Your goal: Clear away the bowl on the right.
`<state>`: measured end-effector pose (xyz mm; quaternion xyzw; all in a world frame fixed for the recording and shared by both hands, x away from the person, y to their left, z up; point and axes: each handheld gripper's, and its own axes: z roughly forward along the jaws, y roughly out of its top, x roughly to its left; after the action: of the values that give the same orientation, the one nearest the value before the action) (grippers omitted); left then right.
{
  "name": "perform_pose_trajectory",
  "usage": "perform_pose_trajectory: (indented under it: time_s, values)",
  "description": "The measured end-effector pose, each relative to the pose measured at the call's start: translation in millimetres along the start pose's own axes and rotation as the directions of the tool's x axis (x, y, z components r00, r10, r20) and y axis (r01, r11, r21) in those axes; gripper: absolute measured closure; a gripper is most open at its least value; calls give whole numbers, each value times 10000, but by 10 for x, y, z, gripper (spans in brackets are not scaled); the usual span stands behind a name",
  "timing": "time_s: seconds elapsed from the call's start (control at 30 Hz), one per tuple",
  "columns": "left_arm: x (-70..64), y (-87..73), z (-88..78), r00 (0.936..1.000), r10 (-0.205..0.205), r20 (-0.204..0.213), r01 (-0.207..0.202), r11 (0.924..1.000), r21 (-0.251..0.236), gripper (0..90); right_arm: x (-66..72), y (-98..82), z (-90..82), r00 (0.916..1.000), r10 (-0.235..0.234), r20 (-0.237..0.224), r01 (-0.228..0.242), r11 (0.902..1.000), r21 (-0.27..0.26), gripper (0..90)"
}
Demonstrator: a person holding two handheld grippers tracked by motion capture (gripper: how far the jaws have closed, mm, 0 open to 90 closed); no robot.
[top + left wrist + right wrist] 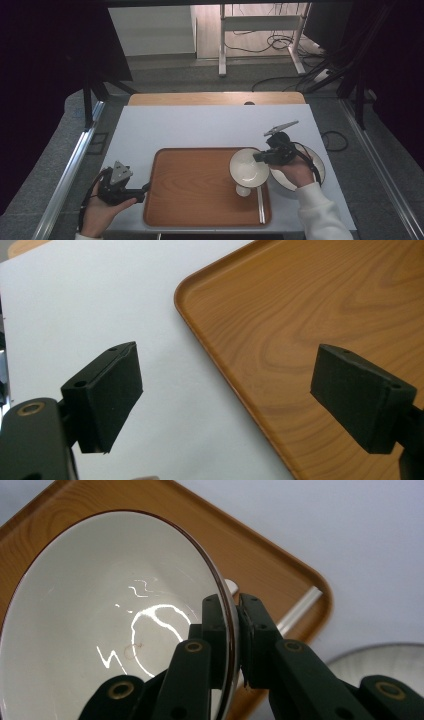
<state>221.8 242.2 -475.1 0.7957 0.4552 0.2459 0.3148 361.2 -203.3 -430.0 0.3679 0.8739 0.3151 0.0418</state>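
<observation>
A white bowl (248, 167) with a thin dark rim hangs tilted over the right end of the wooden tray (200, 185). My right gripper (260, 156) is shut on the bowl's rim. In the right gripper view the two jaws pinch the rim (235, 630), one inside the bowl (100, 630) and one outside. My left gripper (142, 192) rests at the tray's left edge with its jaws wide apart. Nothing lies between the jaws of the left gripper (225, 395); below them are the tray's corner (300, 315) and the white table cover (100, 300).
A small white object (243, 190) sits on the tray under the bowl, beside a pale rod (260, 202) along the tray's right side. A grey-white plate (312, 162) lies on the table right of the tray, under my right hand. The table's far edge (215, 98) is bare wood.
</observation>
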Motion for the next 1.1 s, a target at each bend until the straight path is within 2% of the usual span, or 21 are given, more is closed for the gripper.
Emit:
perform_pose_trajectory:
  time_s: [0.07, 0.5, 1.1]
  values:
    - [-8, -2, 6, 9999, -115, 22, 115, 9999, -104, 129, 41, 43, 56, 9999, -119, -106, 119, 9999, 47, 827]
    - [-7, 4, 0, 10000, -42, -9, 42, 10000, -35, 128, 307, 261, 442, 9954, -690, -660, 711, 9970, 310, 825]
    - [13, -10, -8, 9999, -145, 5, 145, 9999, -81, 128, 507, 340, 825, 9897, -1045, -980, 1142, 9885, 995, 825]
